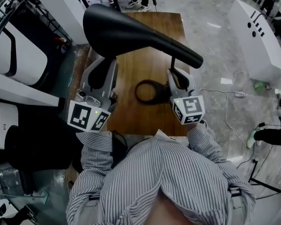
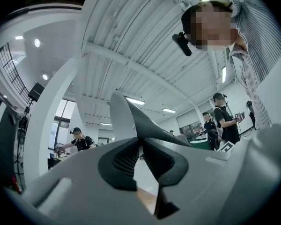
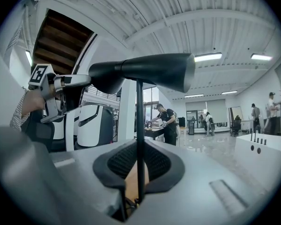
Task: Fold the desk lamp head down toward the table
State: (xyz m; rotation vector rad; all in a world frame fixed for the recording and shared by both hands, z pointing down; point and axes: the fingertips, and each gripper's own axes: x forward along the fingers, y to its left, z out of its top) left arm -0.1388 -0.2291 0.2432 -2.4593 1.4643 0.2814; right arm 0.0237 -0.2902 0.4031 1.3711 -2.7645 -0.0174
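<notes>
The black desk lamp stands on a wooden table (image 1: 131, 118). Its long head (image 1: 131, 32) is raised and stretches across the table above a ring base (image 1: 136, 92). My left gripper (image 1: 103, 71) reaches up to the head's wide left end. In the left gripper view the head's thin edge (image 2: 145, 121) sits pinched between the pads (image 2: 124, 161). My right gripper (image 1: 174, 74) is shut on the thin upright stem (image 3: 139, 125), which runs straight down between its pads (image 3: 159, 165). From the right gripper view the head (image 3: 150, 71) shows side-on, with the left gripper (image 3: 61, 95) at its far end.
A white machine (image 1: 257, 36) stands on the floor to the right, with cables (image 1: 229, 97) trailing beside the table. White equipment (image 1: 14, 55) and a dark chair (image 1: 33, 144) crowd the left side. Several people stand far off in the hall.
</notes>
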